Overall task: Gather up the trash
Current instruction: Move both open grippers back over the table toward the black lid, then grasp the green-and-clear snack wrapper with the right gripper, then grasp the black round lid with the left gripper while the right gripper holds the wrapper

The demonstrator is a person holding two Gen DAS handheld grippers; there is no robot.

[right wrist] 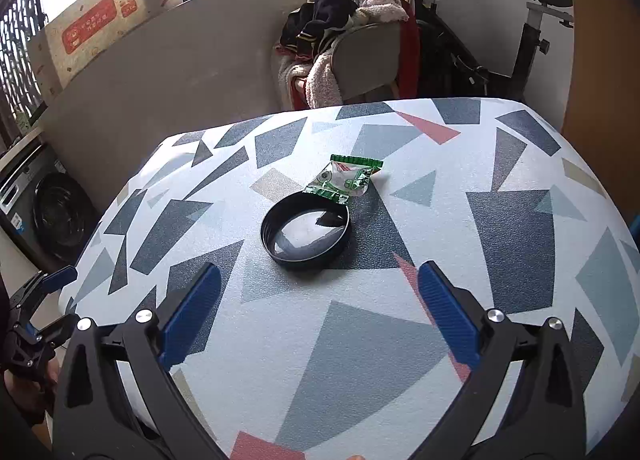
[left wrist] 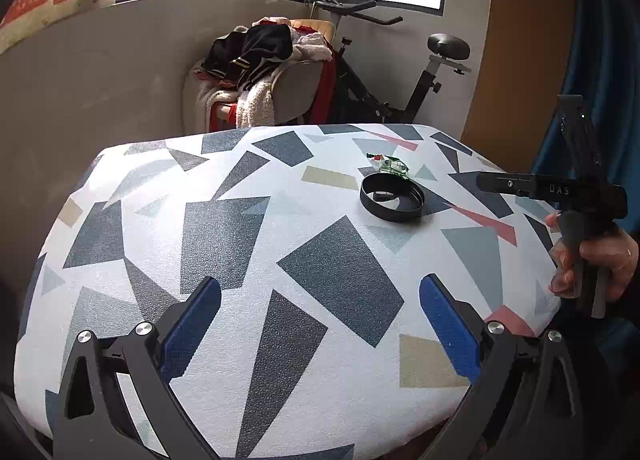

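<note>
A green and white snack wrapper (right wrist: 345, 179) lies on the patterned table (right wrist: 400, 340), touching the far rim of a shallow round black lid (right wrist: 305, 235). Both show in the left wrist view too: the wrapper (left wrist: 390, 165) behind the lid (left wrist: 392, 197), at the table's (left wrist: 224, 340) far right. My right gripper (right wrist: 319, 310) is open and empty, just short of the lid. My left gripper (left wrist: 320, 324) is open and empty over the table's near middle, well away from both. The right gripper's body (left wrist: 576, 196) shows at the right edge of the left view.
Behind the table stand a chair piled with clothes (right wrist: 344, 40) and an exercise bike (right wrist: 532, 32). A cardboard box (right wrist: 100, 32) leans at the window on the left, with a washing machine (right wrist: 52, 216) below it. An orange wall (left wrist: 524, 60) is at the right.
</note>
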